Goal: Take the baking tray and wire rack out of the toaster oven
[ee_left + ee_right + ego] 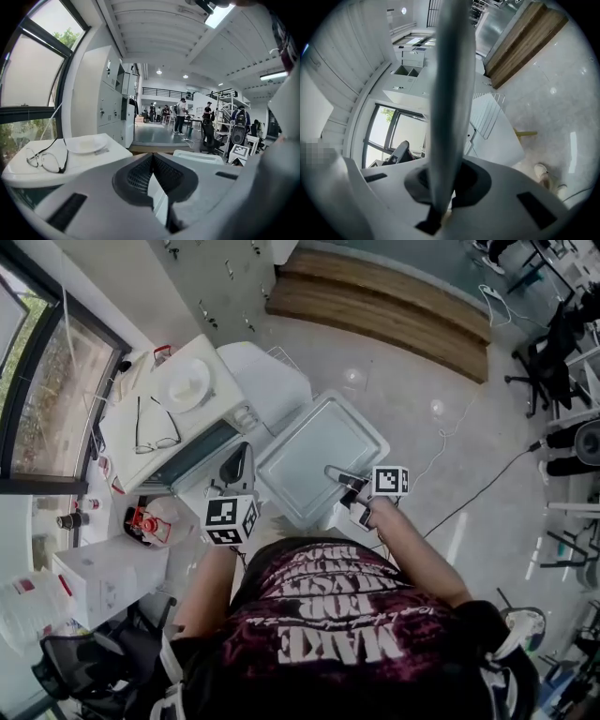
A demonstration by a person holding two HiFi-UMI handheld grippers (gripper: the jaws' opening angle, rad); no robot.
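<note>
2 grippers are in view, and only 1 carries anything. The right gripper (343, 478) has its jaws clamped tight on the near rim of the baking tray (319, 451), at the corner closest to the person. In the right gripper view the tray's thin edge rises straight up out of those jaws.

The tray is outside the toaster oven (211, 362). It is held in the air just to the right of the oven's front, open side up, with the grey floor (422, 371) beneath it.

The left gripper (236, 465) is just in front of the toaster oven, beside the tray's left corner but not on it. The left gripper view shows its jaws pressed together with nothing held between them.

The wire rack (486, 115) lies on a white tabletop (267, 395) just beyond the toaster oven, to its right and apart from the tray.

On top of the toaster oven rest 1 white plate (184, 385) and 1 pair of glasses (155, 427). The plate is toward the oven's back and the glasses toward its front.
</note>
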